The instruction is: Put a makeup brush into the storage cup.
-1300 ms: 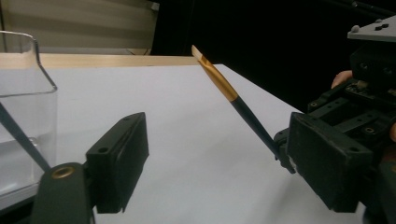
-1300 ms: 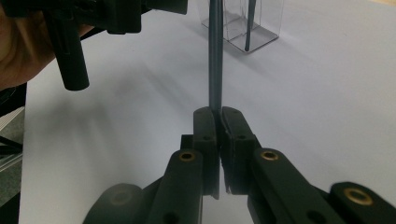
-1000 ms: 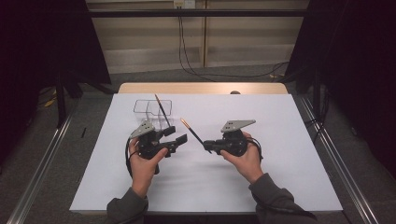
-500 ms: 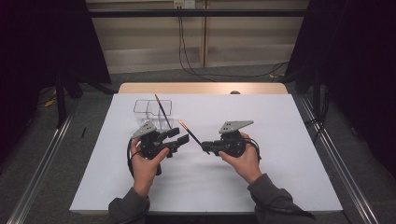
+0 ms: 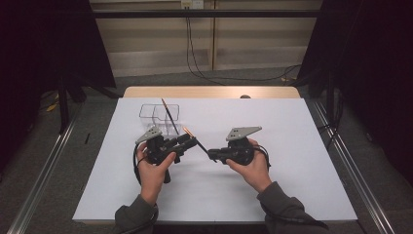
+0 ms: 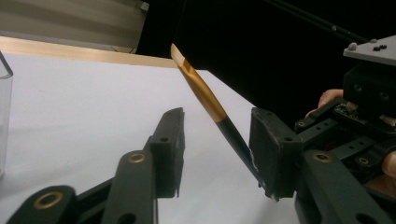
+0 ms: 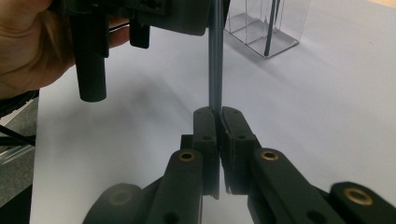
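So the right claw (image 5: 210, 154) pinches the slim dark brush with its gold ferrule (image 6: 205, 95) above the white desk (image 5: 292, 146); the left claw (image 6: 215, 144), closing around it, isn't touching yet, so center before squeezing.

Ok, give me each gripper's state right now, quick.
Left gripper: open, jaws have just been closing around the brush, one pad against the handle, the other apart.
Right gripper: shut on the brush handle.
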The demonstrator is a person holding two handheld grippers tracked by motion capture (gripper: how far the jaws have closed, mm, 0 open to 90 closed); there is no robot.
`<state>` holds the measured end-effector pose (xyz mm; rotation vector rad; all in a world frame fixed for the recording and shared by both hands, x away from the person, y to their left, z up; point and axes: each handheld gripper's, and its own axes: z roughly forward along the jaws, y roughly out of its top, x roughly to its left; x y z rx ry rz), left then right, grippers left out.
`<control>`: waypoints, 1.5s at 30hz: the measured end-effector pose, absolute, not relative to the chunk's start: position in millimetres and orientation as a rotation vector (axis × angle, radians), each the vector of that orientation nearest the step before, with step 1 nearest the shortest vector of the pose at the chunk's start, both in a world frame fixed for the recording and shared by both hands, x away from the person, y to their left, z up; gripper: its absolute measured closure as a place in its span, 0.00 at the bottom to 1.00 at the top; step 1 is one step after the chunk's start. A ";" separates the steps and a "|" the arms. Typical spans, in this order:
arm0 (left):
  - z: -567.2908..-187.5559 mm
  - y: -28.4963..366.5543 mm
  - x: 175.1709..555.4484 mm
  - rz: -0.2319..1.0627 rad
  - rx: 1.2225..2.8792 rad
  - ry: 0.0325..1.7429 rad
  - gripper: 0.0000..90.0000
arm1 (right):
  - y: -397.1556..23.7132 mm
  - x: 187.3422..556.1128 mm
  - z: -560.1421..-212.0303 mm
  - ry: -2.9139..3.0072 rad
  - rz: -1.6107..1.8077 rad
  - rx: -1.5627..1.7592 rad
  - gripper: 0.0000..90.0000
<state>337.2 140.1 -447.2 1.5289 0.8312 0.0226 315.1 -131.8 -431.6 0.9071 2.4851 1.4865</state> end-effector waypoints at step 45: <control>-444.3 136.1 334.7 -0.064 1.454 0.811 0.93 | -123.7 316.1 -437.6 2.519 1.515 0.912 1.00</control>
